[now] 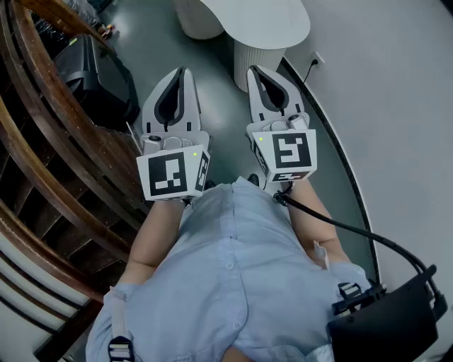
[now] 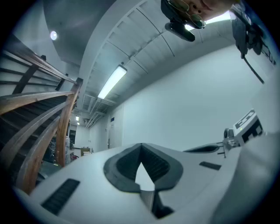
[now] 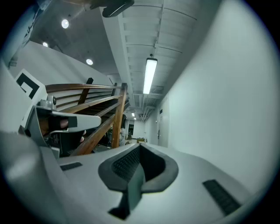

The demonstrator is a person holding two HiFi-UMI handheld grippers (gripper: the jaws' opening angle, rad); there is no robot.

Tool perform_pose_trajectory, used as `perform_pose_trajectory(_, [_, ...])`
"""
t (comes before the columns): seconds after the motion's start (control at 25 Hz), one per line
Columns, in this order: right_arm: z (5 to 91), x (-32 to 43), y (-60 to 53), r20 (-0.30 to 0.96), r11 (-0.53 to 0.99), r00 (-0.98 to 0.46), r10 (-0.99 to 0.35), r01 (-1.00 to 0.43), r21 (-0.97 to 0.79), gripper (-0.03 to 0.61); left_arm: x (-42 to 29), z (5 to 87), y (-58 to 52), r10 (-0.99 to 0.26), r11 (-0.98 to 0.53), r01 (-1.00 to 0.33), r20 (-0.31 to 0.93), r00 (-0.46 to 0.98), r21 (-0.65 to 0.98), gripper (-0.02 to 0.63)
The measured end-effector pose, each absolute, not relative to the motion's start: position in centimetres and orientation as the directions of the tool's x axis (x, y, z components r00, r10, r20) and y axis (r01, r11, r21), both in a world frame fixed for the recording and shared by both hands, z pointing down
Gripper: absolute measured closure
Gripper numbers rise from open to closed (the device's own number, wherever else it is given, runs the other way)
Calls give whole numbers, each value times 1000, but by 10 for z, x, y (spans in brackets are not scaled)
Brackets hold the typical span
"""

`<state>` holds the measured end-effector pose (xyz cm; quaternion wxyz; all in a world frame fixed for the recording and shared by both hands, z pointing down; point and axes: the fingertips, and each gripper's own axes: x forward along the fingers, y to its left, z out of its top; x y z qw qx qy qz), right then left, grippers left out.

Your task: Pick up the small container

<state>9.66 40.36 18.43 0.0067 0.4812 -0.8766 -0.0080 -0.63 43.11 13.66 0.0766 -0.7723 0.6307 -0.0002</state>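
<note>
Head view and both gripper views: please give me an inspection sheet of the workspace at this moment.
Surface: white table ahead, on a grey floor.
Job's things: small container, nothing seen.
Clutter: black case by the railing.
Grippers: left gripper shut, nothing held; right gripper shut, nothing held.
Cables: black cable runs from the right gripper to a black box at the person's side; a plug sits in a wall socket.
Surroundings: wooden stair railing, white wall, ceiling strip light.
</note>
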Motion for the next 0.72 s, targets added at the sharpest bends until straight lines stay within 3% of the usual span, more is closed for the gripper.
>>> perform_pose_trajectory(0.72, [203,130,404,9,550,-550,-835,-835,-26,577,22,156,438,-983,-158,-980,-76,168,-122,615])
